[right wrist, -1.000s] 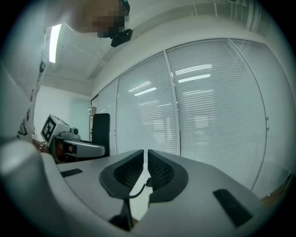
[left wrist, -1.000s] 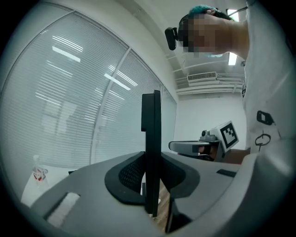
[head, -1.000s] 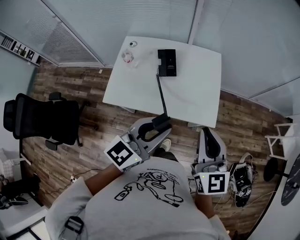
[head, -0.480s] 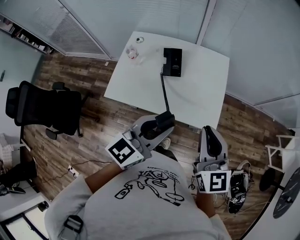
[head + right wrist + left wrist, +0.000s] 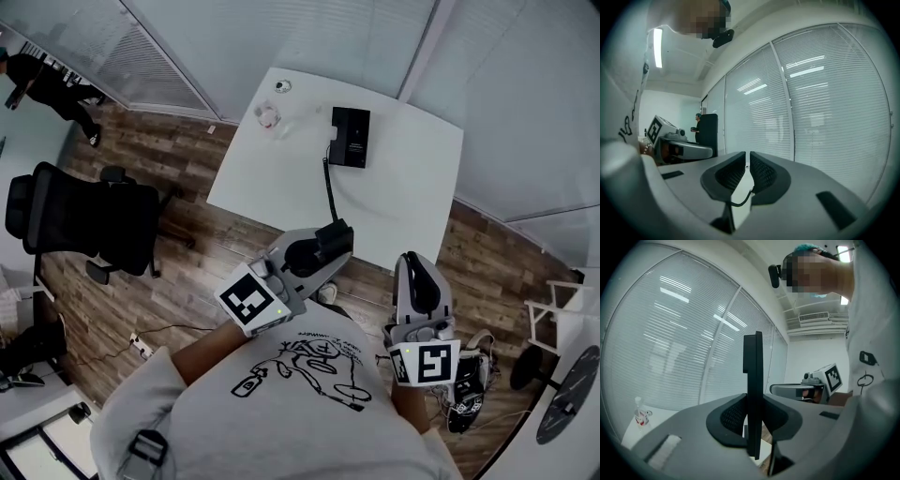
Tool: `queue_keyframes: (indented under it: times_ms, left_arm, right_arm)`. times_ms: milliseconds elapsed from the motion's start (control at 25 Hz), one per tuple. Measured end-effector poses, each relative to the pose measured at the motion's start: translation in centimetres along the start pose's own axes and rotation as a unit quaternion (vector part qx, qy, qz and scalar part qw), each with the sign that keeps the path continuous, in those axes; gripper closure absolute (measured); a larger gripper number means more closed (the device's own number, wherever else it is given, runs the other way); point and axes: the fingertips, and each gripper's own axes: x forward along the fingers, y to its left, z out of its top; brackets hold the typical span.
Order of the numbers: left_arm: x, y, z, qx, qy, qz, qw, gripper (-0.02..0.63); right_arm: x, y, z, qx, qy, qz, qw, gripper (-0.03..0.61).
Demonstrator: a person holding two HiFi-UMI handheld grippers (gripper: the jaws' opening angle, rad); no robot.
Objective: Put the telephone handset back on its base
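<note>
Gripping handset point(image 5: 753, 380) edge-on in left tongs point(image 5: 321, 249); holding right tongs point(image 5: 414, 266) shut, empty, just beside. Base point(image 5: 350, 137) well ahead on table point(image 5: 262, 169), cord point(image 5: 328, 192) running back to handset.

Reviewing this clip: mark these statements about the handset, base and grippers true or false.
1. The left gripper is clamped on the telephone handset. True.
2. The handset rests on its base. False: it is held away from the base, joined to it only by the cord.
3. The right gripper holds the cord. False: its jaws are together with nothing between them.
4. In the head view, a small bottle stands on the white table, left of the base. True.
</note>
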Motion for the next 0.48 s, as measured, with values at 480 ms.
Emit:
queue_keyframes:
  times_ms: [480]
  left_arm:
    - [1.2, 11.7, 2.0, -0.024, -0.012, 0.005, 0.9996, 0.54]
  right_arm:
    - [12.5, 0.6, 1.1, -0.027, 0.026, 0.04, 0.998, 0.554]
